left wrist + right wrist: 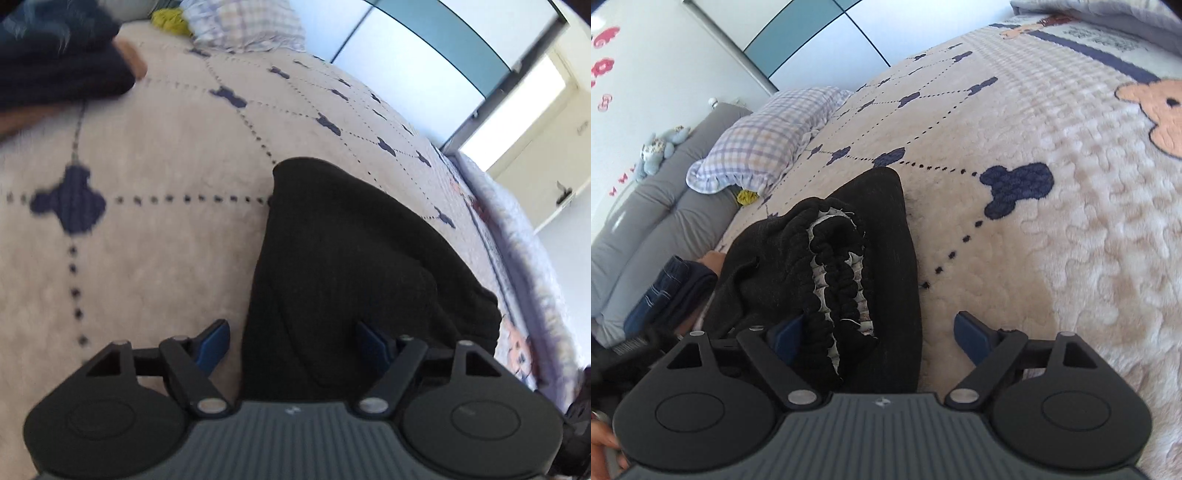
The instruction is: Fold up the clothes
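Observation:
A black garment [351, 258] lies folded in a long strip on the beige plush blanket [166, 258]. In the right wrist view its gathered elastic waistband [842, 266] with a white inner edge shows on top of the black garment [897, 229]. My left gripper [293, 343] is open and straddles the garment's near end; its left finger [214, 343] is over bare blanket, clear of the cloth. My right gripper [879, 339] is open around the waistband end, and its right finger [971, 338] stands apart from the cloth over the blanket [1052, 258].
A plaid pillow [764, 136] and a small yellow-green item [746, 197] lie at the bed's far end. A grey cushion [646, 221] with a plush toy [661, 147] runs along the wall. A dark blue sleeve [679, 288] is at the left. Blurred dark blue cloth [55, 55] fills a corner.

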{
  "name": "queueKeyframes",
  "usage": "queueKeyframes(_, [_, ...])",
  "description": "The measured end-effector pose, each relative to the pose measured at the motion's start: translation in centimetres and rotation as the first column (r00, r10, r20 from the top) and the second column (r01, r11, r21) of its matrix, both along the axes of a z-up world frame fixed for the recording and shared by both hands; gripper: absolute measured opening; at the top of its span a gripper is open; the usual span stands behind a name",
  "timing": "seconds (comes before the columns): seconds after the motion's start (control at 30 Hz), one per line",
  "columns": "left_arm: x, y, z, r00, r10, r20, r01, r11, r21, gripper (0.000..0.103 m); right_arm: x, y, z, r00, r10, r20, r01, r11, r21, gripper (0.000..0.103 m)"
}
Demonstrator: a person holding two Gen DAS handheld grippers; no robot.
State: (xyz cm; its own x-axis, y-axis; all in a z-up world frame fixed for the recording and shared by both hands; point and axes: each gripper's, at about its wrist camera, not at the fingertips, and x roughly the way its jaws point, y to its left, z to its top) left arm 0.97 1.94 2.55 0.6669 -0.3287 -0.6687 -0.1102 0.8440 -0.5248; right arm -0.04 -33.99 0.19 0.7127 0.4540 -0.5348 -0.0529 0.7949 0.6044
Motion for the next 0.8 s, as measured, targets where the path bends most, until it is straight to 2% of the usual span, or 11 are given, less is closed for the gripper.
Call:
queueKeyframes(0.07, [0.3, 0.1, -0.4, 1.000, -0.020, -0.002, 0.020, 0.999, -0.051, 0.080, 0.3, -0.4, 0.1, 1.000, 0.007, -0.013, -0.007, 1.000, 0.029, 0.089])
queueKeyframes(0.13, [0.4, -0.2, -0.7, 1.000, -0.018, -0.004, 0.018, 0.999, -0.046, 0.081, 0.5, -0.8, 0.5, 1.000, 0.009, -0.030, -0.006, 0.997, 0.074, 0.089])
queueKeyframes(0.2, [0.6, -0.5, -0.6, 1.000, -0.023, -0.003, 0.023, 0.999, -0.035, 0.081, 0.5, -1.2, 0.8, 0.999, 0.018, -0.032, -0.013, 0.986, 0.167, 0.089])
queueKeyframes(0.27, [0.8, -0.7, -0.6, 1.000, -0.024, -0.004, 0.024, 0.999, -0.031, 0.083, 0.3, -1.2, 1.2, 0.999, 0.041, -0.017, -0.037, 0.977, 0.208, 0.093])
queueKeyframes(0.4, [0.8, -1.0, -0.7, 1.000, -0.031, -0.001, 0.031, 0.999, -0.016, 0.085, 1.1, -0.4, 0.6, 0.994, 0.089, -0.059, -0.074, 0.974, 0.213, 0.094])
queueKeyframes(0.47, [0.8, -1.0, -0.7, 0.999, -0.032, 0.000, 0.032, 0.999, -0.017, 0.085, 1.2, -0.4, 0.1, 0.994, 0.089, -0.063, -0.069, 0.960, 0.270, 0.098])
queueKeyframes(0.5, [0.8, -1.0, -0.7, 0.999, -0.032, 0.000, 0.032, 0.999, -0.017, 0.086, 1.4, -0.3, 0.0, 0.994, 0.087, -0.064, -0.066, 0.959, 0.277, 0.099])
queueKeyframes(0.63, [0.7, -1.3, -0.7, 0.999, -0.031, 0.007, 0.031, 0.999, -0.008, 0.088, 2.4, 1.0, -0.2, 0.992, 0.101, -0.077, -0.084, 0.976, 0.199, 0.099])
queueKeyframes(0.8, [1.2, -1.2, -0.9, 0.999, -0.047, 0.010, 0.047, 0.998, -0.038, 0.088, 2.9, 2.1, -0.5, 0.995, 0.073, -0.070, -0.060, 0.983, 0.171, 0.099])
